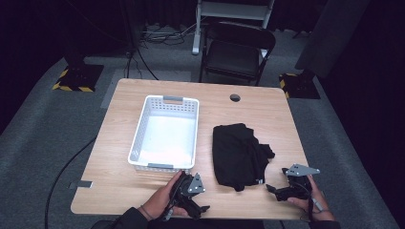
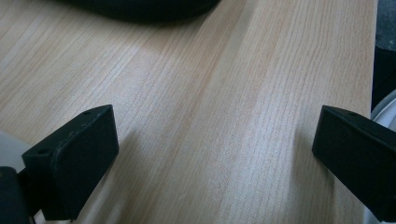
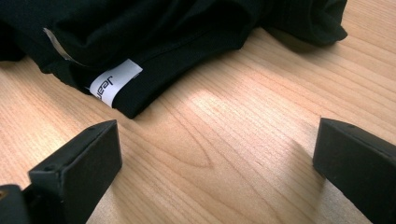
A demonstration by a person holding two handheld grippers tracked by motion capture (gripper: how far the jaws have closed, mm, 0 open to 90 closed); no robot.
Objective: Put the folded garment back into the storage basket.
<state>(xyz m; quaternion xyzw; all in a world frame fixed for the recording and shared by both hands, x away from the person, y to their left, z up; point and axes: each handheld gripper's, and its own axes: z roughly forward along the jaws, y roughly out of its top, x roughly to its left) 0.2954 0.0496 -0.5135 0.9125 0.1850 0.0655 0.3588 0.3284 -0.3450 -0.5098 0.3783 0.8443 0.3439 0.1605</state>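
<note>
While the black garment (image 1: pixel 239 155) lies folded and crumpled on the wooden table (image 1: pixel 267 109), just right of the white basket (image 1: pixel 165 131), you hold both grippers low at the near edge with nothing between their jaws. Your right gripper (image 1: pixel 279 190) sits just beside the garment's near right corner, its jaws spread wide and pointing leftward toward the cloth; your hand wraps the handle from below, under the grey plate. Your left gripper (image 1: pixel 193 202) rests in front of the basket's near wall, jaws likewise spread, your forearm entering from the bottom edge. In the right gripper view, a white label (image 3: pixel 114 81) sewn at the garment's hem (image 3: pixel 149 88) shows dark letters reading "Jea", the rest being hidden in the fold. The cloth is plain black, with one loose flap jutting rightward. Beyond the table stands a dark folding chair (image 1: pixel 236 52).
</note>
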